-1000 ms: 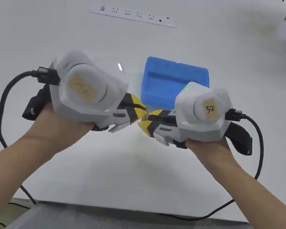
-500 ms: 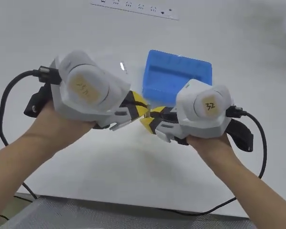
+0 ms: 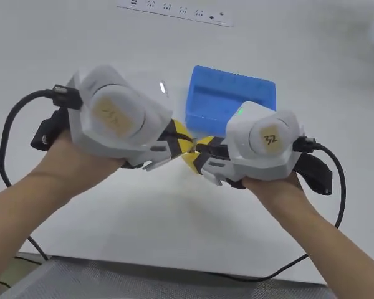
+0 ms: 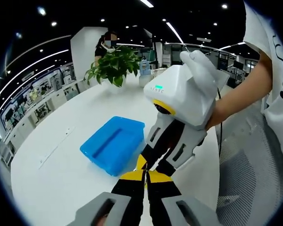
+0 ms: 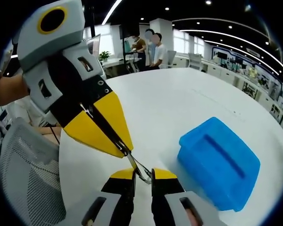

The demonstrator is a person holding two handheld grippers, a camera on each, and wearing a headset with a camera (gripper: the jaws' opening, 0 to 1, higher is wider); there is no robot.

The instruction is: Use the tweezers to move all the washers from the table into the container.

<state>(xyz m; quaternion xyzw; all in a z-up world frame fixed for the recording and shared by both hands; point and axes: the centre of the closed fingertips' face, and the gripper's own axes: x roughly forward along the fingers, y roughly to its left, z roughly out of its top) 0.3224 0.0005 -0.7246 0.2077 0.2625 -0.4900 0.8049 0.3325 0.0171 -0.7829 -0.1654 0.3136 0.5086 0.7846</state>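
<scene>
My two grippers meet tip to tip above the white table, in front of the blue container point(image 3: 230, 103). The left gripper point(image 3: 186, 144) is shut on thin metal tweezers point(image 5: 134, 162), which stick out from its yellow jaws. The tweezers' free end sits between the jaws of my right gripper point(image 5: 142, 175), which stand close together on it. From the left gripper view, my own jaws point(image 4: 145, 176) are pressed together and the right gripper point(image 4: 144, 165) comes down to them. The container point(image 5: 219, 162) is a shallow tray lying beyond and to the right of the tips.
A white power strip point(image 3: 174, 12) lies at the table's far edge. A potted plant point(image 4: 114, 66) stands at a far corner. The table's near edge and a grey mesh chair point(image 3: 112, 283) are just below my arms. Black cables trail from both grippers.
Both grippers stay tip to tip. The right gripper has edged slightly left toward the left one. The head camera has shifted a little.
</scene>
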